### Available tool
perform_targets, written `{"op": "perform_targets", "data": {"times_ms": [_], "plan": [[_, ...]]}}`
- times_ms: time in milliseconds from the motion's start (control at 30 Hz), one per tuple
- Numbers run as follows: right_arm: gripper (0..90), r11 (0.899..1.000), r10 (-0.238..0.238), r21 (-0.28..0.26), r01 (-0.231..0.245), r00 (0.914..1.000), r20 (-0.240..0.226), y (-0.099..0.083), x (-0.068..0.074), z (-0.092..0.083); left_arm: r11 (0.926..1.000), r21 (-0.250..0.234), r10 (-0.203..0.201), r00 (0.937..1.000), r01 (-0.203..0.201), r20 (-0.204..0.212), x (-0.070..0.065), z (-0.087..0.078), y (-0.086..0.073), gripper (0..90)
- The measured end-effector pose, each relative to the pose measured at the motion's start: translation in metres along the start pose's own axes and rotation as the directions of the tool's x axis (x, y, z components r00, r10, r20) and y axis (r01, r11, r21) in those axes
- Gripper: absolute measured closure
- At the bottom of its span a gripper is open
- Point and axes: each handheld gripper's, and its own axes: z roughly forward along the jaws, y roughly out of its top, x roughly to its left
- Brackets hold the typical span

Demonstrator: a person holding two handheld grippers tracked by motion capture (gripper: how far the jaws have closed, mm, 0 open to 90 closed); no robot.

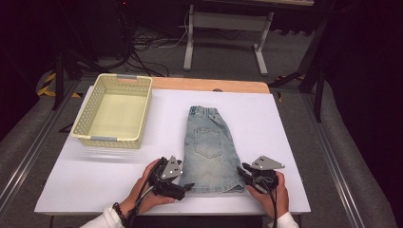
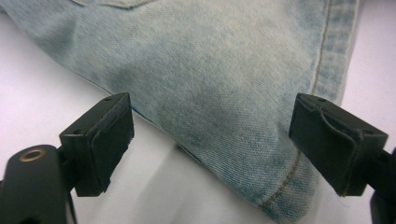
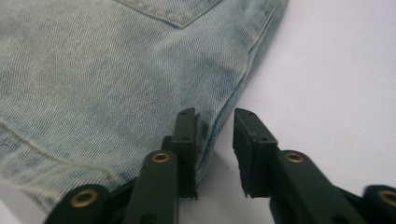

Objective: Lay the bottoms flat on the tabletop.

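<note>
A pair of light blue denim shorts lies flat on the white table top, waistband at the far end and hem toward the person. My left gripper rests at the hem's near left corner. In the left gripper view the left gripper is wide open, and the shorts' corner lies between its jaws, untouched. My right gripper sits at the hem's right edge. In the right gripper view the right gripper stands narrowly open: one jaw over the side seam of the shorts, the other over bare table.
A pale yellow plastic basket with nothing in it stands at the far left of the table. A wooden strip runs along the table's back edge. Cables and a white stand's legs lie on the floor beyond.
</note>
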Motion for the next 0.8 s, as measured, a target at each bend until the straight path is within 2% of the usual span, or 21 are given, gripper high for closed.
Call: {"op": "perform_targets", "data": {"times_ms": [100, 267, 533, 667, 800], "plan": [[63.7, 0.999, 0.009, -0.037, -0.008, 1.0, 0.005, 0.001, -0.001, -0.003, 0.9999, -0.015, -0.007, 0.9999, 0.007, -0.012, 0.003, -0.004, 0.001, 14.9], [57.6, 0.998, -0.001, -0.064, 0.001, 1.0, 0.005, 0.002, 0.001, -0.005, 0.999, -0.042, -0.012, 0.9995, 0.01, -0.028, 0.005, -0.01, 0.004, 15.0], [48.1, 1.0, -0.014, -0.022, 0.014, 0.9999, -0.003, 0.0, 0.003, -0.002, 0.9994, -0.03, -0.018, 0.9986, 0.016, -0.05, 0.011, -0.009, 0.002, 15.0], [46.5, 1.0, -0.03, 0.004, 0.03, 0.9995, 0.01, -0.012, 0.008, -0.006, 0.999, -0.037, -0.026, 0.9977, 0.024, -0.062, 0.016, -0.011, 0.002, 15.0], [44.4, 1.0, -0.007, -0.02, 0.007, 1.0, -0.001, -0.023, 0.005, -0.015, 0.9973, -0.054, -0.053, 0.9961, 0.05, -0.07, 0.024, -0.007, 0.007, 15.0]]}}
